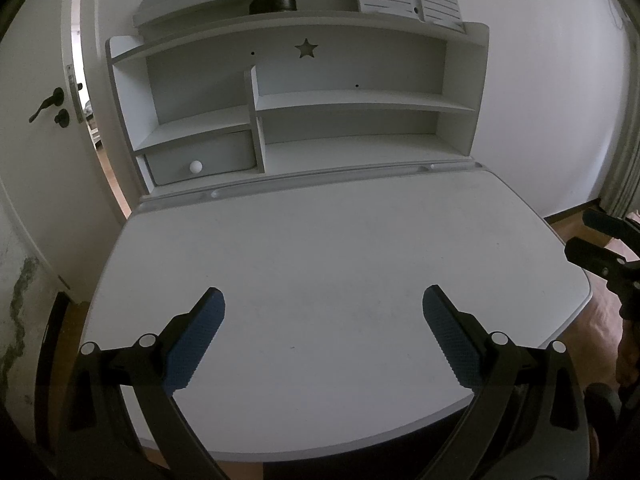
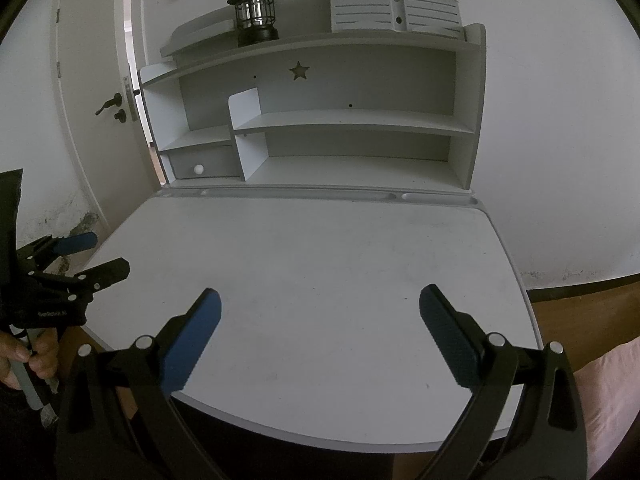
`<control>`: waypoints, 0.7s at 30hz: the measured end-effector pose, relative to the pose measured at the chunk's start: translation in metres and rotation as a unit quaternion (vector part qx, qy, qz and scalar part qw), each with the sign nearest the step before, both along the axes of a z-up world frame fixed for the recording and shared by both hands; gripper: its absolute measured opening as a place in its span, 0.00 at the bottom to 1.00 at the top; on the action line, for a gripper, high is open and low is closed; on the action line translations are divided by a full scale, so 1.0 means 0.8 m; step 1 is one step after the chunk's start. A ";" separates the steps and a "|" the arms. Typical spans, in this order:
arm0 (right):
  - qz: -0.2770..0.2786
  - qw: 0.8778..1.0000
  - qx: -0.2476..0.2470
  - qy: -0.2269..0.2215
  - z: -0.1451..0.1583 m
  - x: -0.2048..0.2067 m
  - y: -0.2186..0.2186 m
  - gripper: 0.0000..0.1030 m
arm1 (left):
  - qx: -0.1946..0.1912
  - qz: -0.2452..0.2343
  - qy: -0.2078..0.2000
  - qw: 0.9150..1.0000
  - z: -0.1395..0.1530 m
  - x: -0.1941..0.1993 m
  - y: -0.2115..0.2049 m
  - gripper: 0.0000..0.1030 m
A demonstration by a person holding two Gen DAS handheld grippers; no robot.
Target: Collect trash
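Observation:
A white desk (image 1: 320, 240) fills both views, and no trash shows on its top or on the shelves behind it. My left gripper (image 1: 320, 300) hovers over the desk's near edge, open, with nothing between its blue pads (image 1: 196, 340). My right gripper (image 2: 320, 300) hovers the same way, also open with nothing in it. Each gripper appears in the other's view: the left gripper (image 2: 106, 254) at the desk's left side, the right gripper (image 1: 580, 232) off the desk's right edge. A hand (image 2: 24, 356) grasps the left gripper's handle.
A white shelf unit (image 1: 352, 100) stands at the back of the desk, with a small drawer (image 1: 200, 160), a black lantern (image 2: 254, 12) and a slatted white stand (image 2: 396, 4) on top. A door (image 2: 96, 100) is at the left. Wooden floor (image 2: 580, 312) lies to the right.

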State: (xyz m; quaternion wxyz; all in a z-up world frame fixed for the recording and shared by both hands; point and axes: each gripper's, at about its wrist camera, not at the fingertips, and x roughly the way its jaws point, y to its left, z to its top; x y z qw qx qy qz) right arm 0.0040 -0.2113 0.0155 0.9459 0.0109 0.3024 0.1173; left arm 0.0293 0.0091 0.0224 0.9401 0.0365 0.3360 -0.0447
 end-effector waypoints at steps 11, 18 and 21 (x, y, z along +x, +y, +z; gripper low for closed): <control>-0.001 1.000 -0.001 0.000 0.001 0.000 0.002 0.93 | 0.000 0.000 0.000 1.000 0.000 -0.001 -0.001 0.93; 0.001 1.000 -0.001 0.000 0.001 0.000 0.000 0.93 | -0.001 0.003 0.002 1.000 -0.002 -0.002 -0.002 0.93; 0.001 1.000 -0.001 0.001 0.001 0.000 0.000 0.93 | -0.001 0.003 0.002 1.000 -0.002 -0.002 -0.002 0.93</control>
